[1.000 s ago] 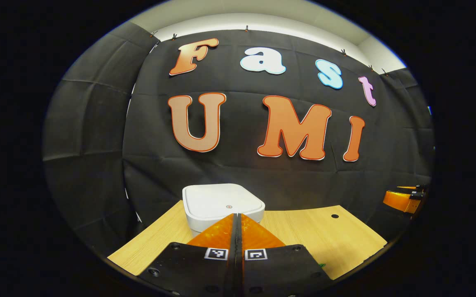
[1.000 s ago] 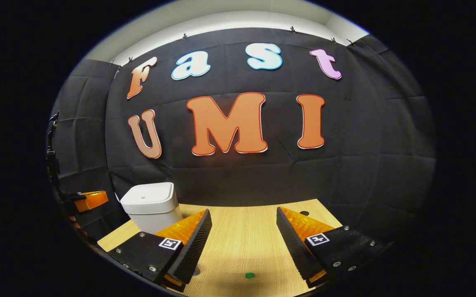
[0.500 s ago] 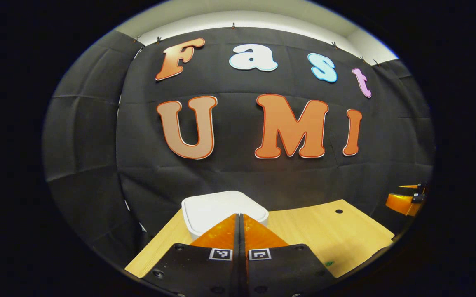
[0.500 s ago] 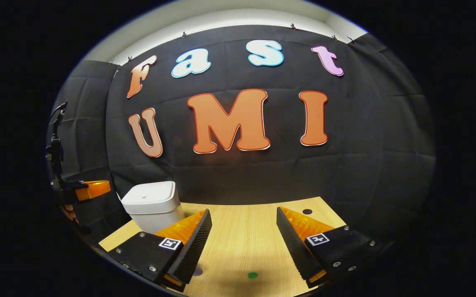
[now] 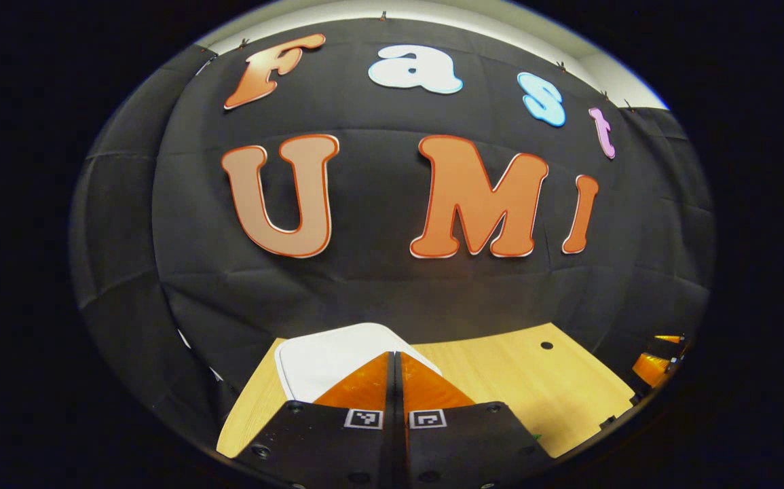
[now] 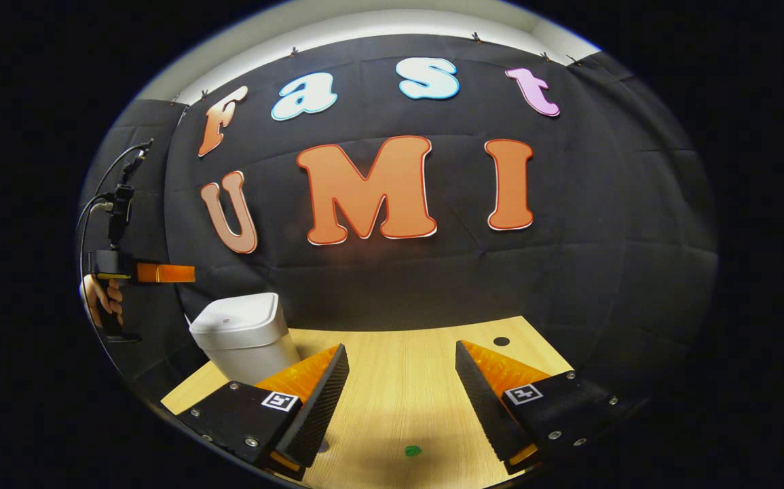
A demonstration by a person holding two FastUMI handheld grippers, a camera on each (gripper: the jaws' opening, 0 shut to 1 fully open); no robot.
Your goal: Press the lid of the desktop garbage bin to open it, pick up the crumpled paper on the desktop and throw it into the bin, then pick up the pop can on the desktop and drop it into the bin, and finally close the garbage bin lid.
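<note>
The white desktop bin (image 6: 242, 333) stands at the table's back left with its lid (image 5: 324, 356) down. In the left gripper view my left gripper (image 5: 395, 354) is shut with nothing in it, its tips over the lid's near edge. From the right gripper view the left gripper (image 6: 164, 273) hangs a little above and to the left of the bin, apart from it, held by a hand (image 6: 100, 299). My right gripper (image 6: 401, 348) is open and empty, low over the wooden table (image 6: 398, 380), to the right of the bin.
The booth's black cloth wall stands close behind the bin and the table. A small round hole (image 6: 501, 341) sits near the table's back right corner. A small green spot (image 6: 412, 450) lies on the table below the right gripper. The right gripper (image 5: 656, 363) shows at the far right.
The left gripper has risen and moved forward over the bin, staying shut. The lid has stayed down. The right gripper has hardly moved and stays open.
</note>
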